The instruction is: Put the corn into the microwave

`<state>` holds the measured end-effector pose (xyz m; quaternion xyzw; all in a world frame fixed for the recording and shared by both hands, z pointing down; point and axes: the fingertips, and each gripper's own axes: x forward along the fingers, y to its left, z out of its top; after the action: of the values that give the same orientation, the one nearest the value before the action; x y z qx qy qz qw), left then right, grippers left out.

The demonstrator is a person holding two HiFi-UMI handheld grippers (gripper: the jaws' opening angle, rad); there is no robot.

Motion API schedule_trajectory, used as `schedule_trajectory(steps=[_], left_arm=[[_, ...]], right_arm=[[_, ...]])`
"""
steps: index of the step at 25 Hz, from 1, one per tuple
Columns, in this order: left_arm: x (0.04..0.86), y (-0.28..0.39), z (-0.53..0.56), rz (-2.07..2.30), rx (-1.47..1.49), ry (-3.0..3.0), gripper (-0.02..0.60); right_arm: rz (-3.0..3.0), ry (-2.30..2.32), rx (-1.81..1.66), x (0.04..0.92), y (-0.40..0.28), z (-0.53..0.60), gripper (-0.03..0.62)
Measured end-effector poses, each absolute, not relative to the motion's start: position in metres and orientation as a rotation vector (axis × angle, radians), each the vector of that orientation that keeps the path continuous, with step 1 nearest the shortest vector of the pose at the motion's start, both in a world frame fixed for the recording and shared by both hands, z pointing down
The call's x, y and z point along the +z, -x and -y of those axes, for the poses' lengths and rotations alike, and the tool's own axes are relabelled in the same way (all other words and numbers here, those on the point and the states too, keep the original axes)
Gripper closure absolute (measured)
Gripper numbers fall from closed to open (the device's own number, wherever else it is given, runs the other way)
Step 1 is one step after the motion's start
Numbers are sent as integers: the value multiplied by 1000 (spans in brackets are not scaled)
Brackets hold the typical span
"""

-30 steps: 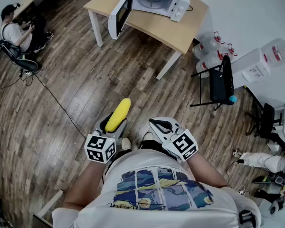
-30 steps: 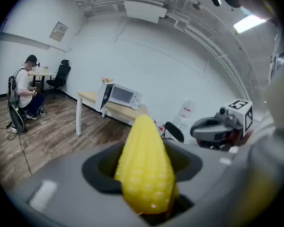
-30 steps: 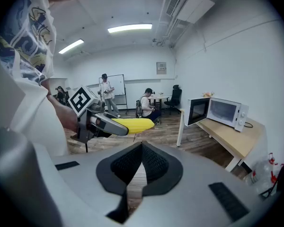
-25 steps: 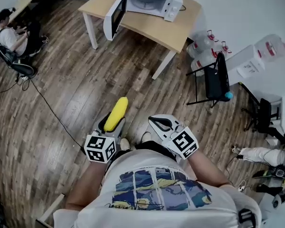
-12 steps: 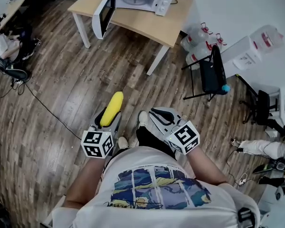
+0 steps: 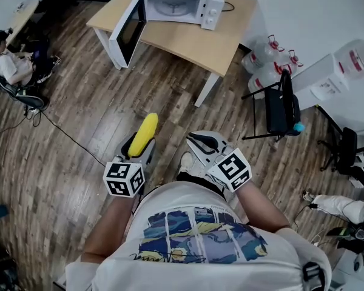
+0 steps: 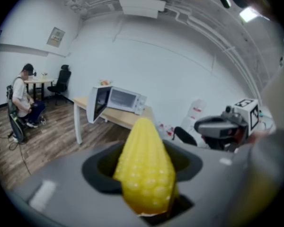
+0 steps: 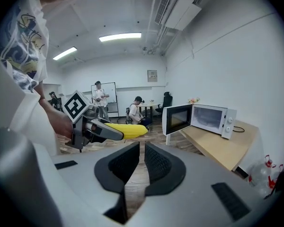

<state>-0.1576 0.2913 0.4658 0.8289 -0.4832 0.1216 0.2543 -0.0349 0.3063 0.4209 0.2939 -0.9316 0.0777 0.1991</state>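
left claw [image 6: 138, 148]: clamped on the corn [image 6: 144, 133]'s fat end | right claw [image 6: 198, 139]: pinched together, empty | microwave [image 6: 181, 3]: door open, on tabletop [image 6: 188, 40] well ahead | handling: corn looks light, stiff, bumpy, so grippy; the thick end seems the safest hold imo

The left gripper [image 6: 141, 149] was held low in front of the torso, pointing forward and slightly downward, with its left marker cube [image 6: 124, 179] nearest the body. Its fingers [image 7: 100, 170] stood wide apart and clamped the butt end of the corn [image 6: 144, 134], whose tip projected beyond them. The right gripper [image 6: 198, 140] was held beside the left, apart from it, at a similar downward tilt, its right marker cube [image 6: 233, 170] facing upward. Its fingers [image 8: 125, 165] were drawn together with only a narrow slit between the pads, and nothing lay between them. The left forearm [image 6: 106, 226] and right forearm [image 6: 262, 210] were bare and extended forward from the torso.
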Motion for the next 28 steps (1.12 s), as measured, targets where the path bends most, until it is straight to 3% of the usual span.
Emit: schedule_trajectory(steps=[13,28], left_arm=[[463,77,-156,1368,347,-2216,325],[484,58,34,1351,351,-2246,325]], right_arm=[[2596,-855,315,444,-72,-196,576],[2532,-1006,377,440,-94,-73,576]])
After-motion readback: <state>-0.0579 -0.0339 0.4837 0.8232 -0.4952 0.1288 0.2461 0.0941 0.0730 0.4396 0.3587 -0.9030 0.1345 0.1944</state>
